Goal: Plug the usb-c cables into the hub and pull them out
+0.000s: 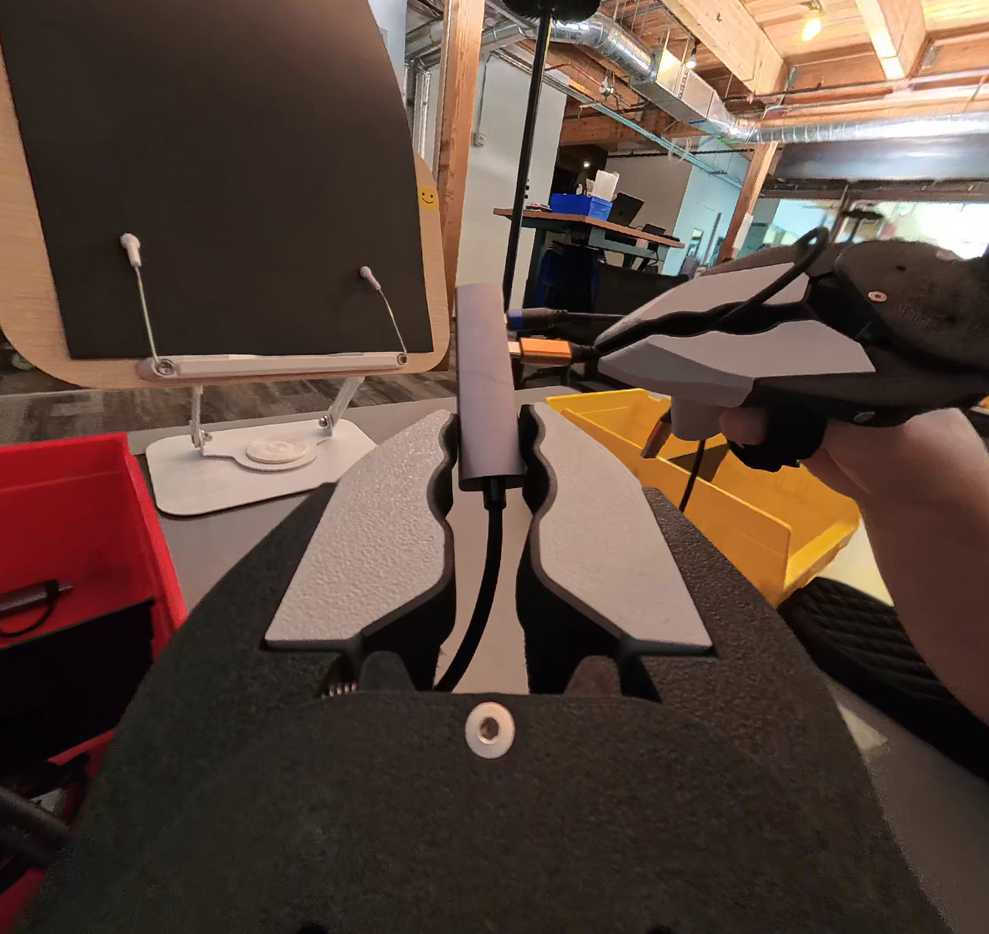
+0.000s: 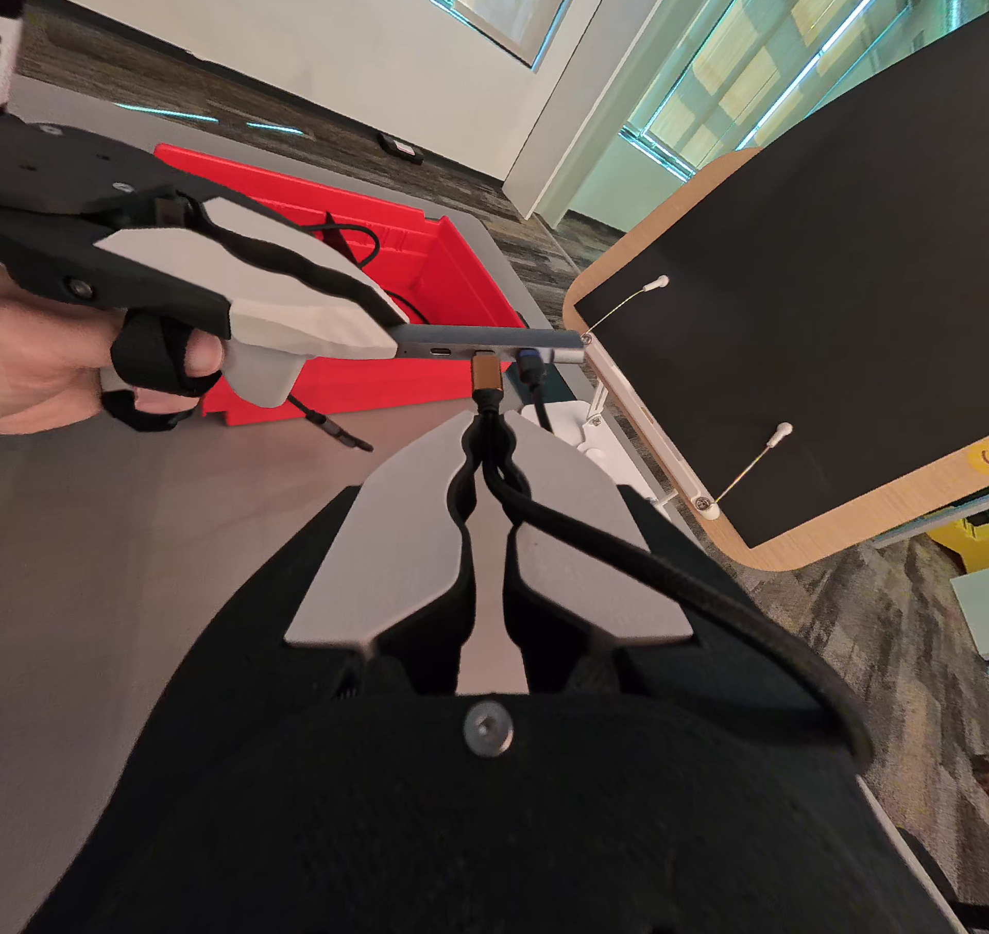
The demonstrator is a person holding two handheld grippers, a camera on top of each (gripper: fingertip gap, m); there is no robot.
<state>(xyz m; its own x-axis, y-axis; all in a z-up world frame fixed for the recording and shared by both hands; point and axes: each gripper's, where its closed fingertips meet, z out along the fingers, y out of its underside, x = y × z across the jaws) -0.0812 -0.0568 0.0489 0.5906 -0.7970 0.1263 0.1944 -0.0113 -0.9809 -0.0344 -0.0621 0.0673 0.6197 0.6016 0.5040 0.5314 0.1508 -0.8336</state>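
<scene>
My left gripper (image 1: 488,427) is shut on the lower end of a grey hub (image 1: 481,352), which stands upright; the hub's black lead runs back between the fingers. My right gripper (image 2: 488,419) is shut on a black braided cable just behind its orange plug (image 2: 486,373). The plug's tip meets a port on the hub's side (image 2: 492,344); I cannot tell how deep it sits. A blue plug (image 2: 530,365) sits in the port beside it. Another port (image 2: 440,352) is empty. The right gripper (image 1: 602,349) and orange plug (image 1: 540,350) also show in the left wrist view.
A red bin (image 1: 69,523) with cables stands at the left, a yellow bin (image 1: 695,480) at the right. A book stand with a black board (image 1: 214,159) on a white base (image 1: 251,459) stands behind. The cable's other orange plug (image 1: 655,440) hangs under the right gripper. About 6 centimetres separates my left fingertips from my right.
</scene>
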